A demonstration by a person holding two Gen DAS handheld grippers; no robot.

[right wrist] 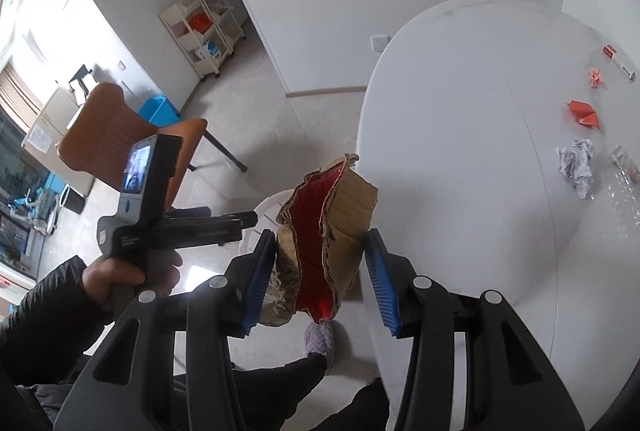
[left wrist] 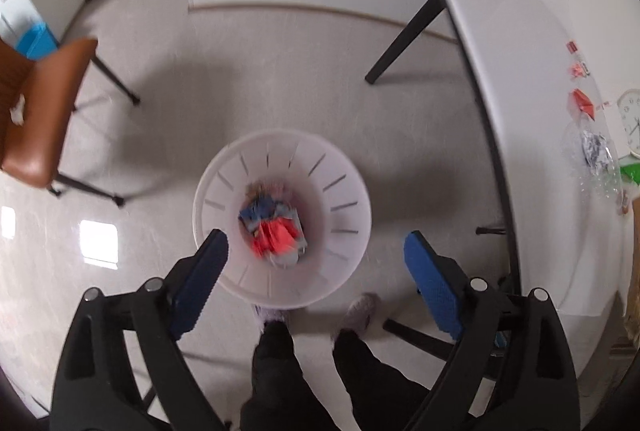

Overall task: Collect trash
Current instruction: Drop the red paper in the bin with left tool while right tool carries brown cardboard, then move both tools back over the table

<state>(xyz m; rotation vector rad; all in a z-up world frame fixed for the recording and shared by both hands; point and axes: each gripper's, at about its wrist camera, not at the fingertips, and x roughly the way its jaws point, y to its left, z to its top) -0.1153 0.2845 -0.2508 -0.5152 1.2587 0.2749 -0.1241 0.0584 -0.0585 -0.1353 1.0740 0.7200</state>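
Observation:
My left gripper (left wrist: 316,243) hangs open, pointing down over a white slotted bin (left wrist: 352,191) on the floor, with nothing between its blue pads (left wrist: 428,279). Red, blue and grey trash (left wrist: 272,231) lies in the bottom of the bin. My right gripper (right wrist: 320,237) is shut on a torn piece of brown cardboard with a red lining (right wrist: 348,203), held in the air beside the white table (right wrist: 460,111), near the bin's rim (right wrist: 268,207). On the table lie a red folded paper (right wrist: 584,113), a crumpled grey wad (right wrist: 578,167) and clear plastic (right wrist: 624,191).
A brown chair (left wrist: 36,103) stands left of the bin, and the table's black leg (left wrist: 404,39) is to the right behind it. The person's slippered feet (left wrist: 360,311) are right next to the bin. A shelf cart (right wrist: 204,27) and a blue tub (right wrist: 158,109) stand further off.

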